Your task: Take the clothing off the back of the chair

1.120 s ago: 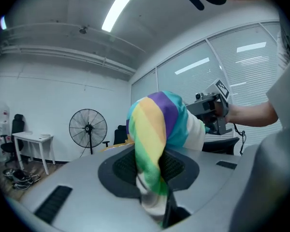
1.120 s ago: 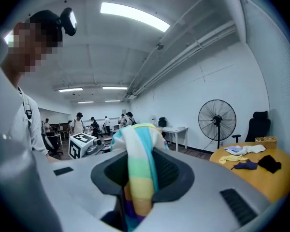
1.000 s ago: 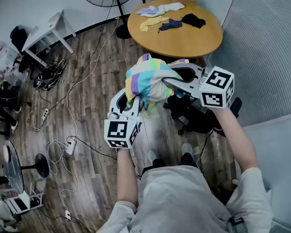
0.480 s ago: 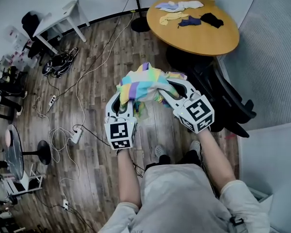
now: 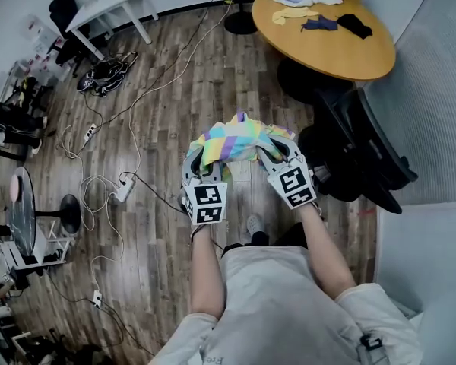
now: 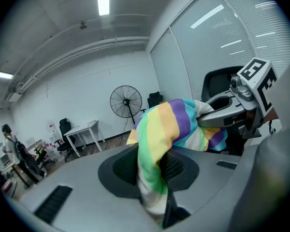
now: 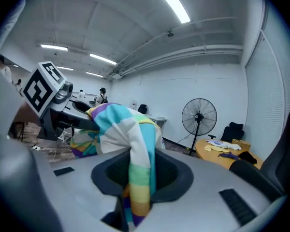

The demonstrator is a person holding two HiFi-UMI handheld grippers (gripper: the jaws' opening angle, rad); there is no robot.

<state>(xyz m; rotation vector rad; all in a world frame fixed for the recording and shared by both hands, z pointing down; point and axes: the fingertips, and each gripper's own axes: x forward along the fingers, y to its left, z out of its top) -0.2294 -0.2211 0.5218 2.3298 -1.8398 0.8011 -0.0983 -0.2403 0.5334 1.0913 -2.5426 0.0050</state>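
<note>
- left tongs (image 5: 200, 163) nearly closed, pinching striped garment (image 5: 235, 137)
- right tongs (image 5: 276, 152) same, gripping its other side
- garment bunched mid-air over wood floor (image 5: 159, 128), apart from black chair (image 5: 365, 154)

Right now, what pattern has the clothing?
Pastel-striped clothing: yellow, green, purple, turquoise; best in left gripper view.

Small garments (image 5: 308, 0) lie on a round wooden bench (image 5: 342, 52) at upper right; cables (image 5: 137, 147) and a power strip (image 5: 124, 192) trail across the plank floor (image 5: 175, 74) at left.
</note>
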